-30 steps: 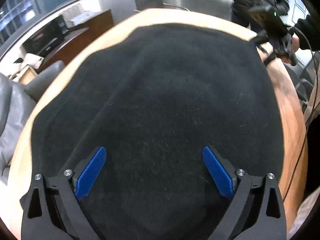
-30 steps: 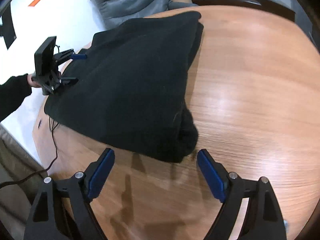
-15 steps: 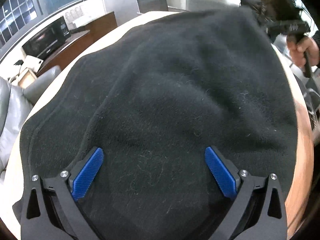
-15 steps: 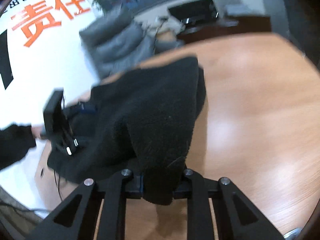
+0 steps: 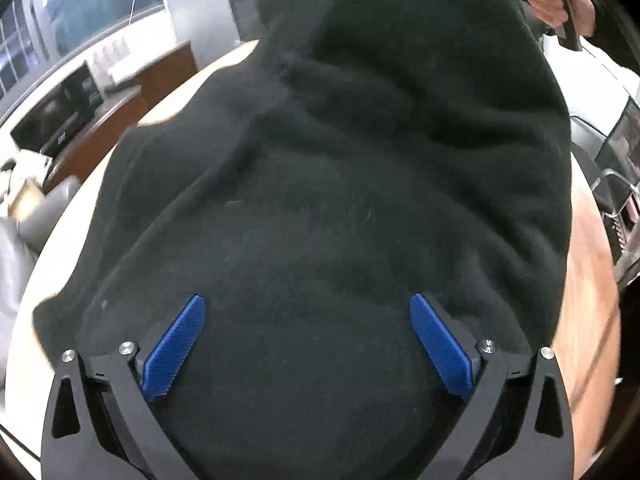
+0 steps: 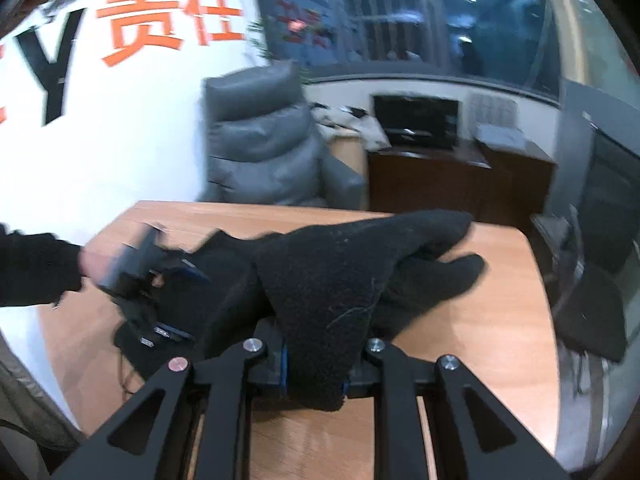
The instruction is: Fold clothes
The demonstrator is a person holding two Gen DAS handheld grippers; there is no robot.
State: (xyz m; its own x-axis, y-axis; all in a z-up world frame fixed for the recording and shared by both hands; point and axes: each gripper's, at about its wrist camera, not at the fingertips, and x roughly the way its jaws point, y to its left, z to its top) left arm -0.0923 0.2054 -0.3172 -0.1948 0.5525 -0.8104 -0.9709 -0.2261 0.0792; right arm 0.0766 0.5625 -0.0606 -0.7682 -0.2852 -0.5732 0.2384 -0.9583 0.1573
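Observation:
A black fleece garment (image 5: 340, 200) lies on the wooden table (image 6: 480, 320). My right gripper (image 6: 314, 372) is shut on a corner of the garment (image 6: 320, 312) and holds it up off the table, so the cloth rises toward the far side in the left wrist view. My left gripper (image 5: 306, 340) is open, its blue pads (image 5: 176, 348) spread wide just over the near end of the garment. It also shows in the right wrist view (image 6: 160, 296), low at the garment's left edge, held by a hand.
A grey armchair (image 6: 260, 140) stands behind the table. A dark cabinet (image 6: 460, 184) with a monitor (image 6: 416, 118) is at the back. A black office chair (image 6: 592, 304) sits at the table's right side.
My right gripper closed on the garment's corner and has lifted it higher. The cloth now stands up from the table. My left gripper stayed open over the near end.

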